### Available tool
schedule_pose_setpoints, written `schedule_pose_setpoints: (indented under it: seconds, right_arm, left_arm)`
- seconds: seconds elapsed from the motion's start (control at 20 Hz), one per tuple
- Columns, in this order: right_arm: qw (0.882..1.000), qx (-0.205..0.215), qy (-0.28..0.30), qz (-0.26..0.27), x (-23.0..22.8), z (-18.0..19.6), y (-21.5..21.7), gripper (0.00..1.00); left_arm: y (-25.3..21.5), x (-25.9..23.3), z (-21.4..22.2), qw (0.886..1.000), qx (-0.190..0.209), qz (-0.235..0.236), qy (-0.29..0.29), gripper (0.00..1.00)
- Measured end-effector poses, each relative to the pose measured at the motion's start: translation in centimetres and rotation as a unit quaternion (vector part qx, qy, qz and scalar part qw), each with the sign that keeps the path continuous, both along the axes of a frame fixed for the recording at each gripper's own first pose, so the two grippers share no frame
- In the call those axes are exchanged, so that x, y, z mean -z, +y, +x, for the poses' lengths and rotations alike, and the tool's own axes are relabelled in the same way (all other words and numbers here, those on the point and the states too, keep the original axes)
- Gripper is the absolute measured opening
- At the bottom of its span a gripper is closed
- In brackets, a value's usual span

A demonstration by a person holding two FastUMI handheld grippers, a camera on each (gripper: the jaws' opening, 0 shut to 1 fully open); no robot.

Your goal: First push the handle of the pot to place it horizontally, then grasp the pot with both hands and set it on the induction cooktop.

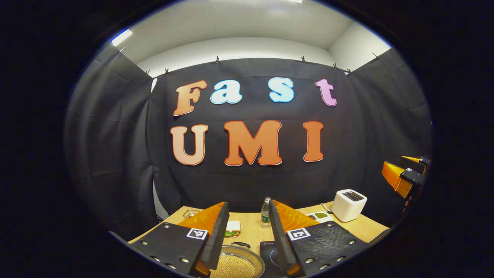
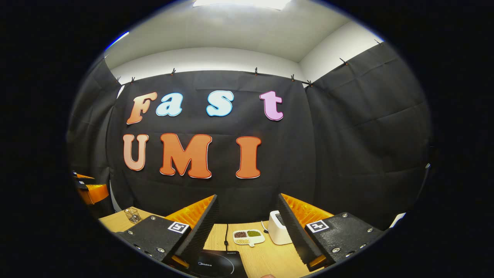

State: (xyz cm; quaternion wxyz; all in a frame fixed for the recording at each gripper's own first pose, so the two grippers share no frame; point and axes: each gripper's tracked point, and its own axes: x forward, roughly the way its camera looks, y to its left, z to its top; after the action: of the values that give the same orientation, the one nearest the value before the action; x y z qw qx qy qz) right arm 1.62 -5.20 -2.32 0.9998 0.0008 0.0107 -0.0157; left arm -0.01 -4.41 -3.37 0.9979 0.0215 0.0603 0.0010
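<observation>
A metal pot (image 1: 236,265) full of pale yellow beans lies low between my left gripper's fingers, with a dark handle (image 1: 241,244) at its far rim. The black induction cooktop (image 1: 270,253) lies just right of the pot, partly hidden by the right finger. It also sits on the table (image 2: 266,262) under my right gripper, as the cooktop (image 2: 216,264). My left gripper (image 1: 249,204) hangs open above the pot, holding nothing. My right gripper (image 2: 247,197) is open and empty too. Each gripper shows at the other view's edge: the right gripper (image 1: 405,173) and the left gripper (image 2: 87,187).
On the wooden table (image 1: 251,226) stand a small bottle (image 1: 265,212), a white boxy appliance (image 1: 348,204), a divided dish of beans (image 2: 249,236), a wire holder (image 2: 132,214) and a small white and green item (image 1: 232,227). A cable (image 2: 226,233) runs behind the cooktop.
</observation>
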Motion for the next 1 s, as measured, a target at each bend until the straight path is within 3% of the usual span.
schedule_pose_setpoints:
  seconds: [0.1,0.15,0.3,0.6,0.8,1.0]
  right_arm:
    - [1.0,-0.008,0.003,0.003,0.5,0.6,-0.1,0.95]
    - [1.0,-0.013,0.004,0.004,0.7,0.9,-0.2,0.95]
    - [1.0,-0.026,0.008,0.006,1.6,1.6,-0.7,0.95]
    - [0.998,-0.054,0.021,0.005,3.3,3.1,-1.7,0.95]
    - [0.998,-0.06,0.026,-0.001,4.5,4.0,-2.5,0.95]
    - [0.998,-0.061,0.035,-0.001,5.9,4.1,-3.1,0.95]
  left_arm:
    - [-0.4,1.7,-0.2,0.999,0.002,-0.01,0.031,0.36]
    - [-0.8,2.7,-0.5,0.999,-0.001,-0.012,0.047,0.34]
    - [0.5,6.4,-1.3,0.992,-0.045,-0.027,0.114,0.02]
    - [2.1,13.1,-5.6,0.959,-0.114,-0.059,0.253,0.02]
    - [3.2,18.5,-9.8,0.916,-0.166,-0.103,0.352,0.02]
    - [4.8,22.2,-13.8,0.871,-0.22,-0.143,0.415,0.02]
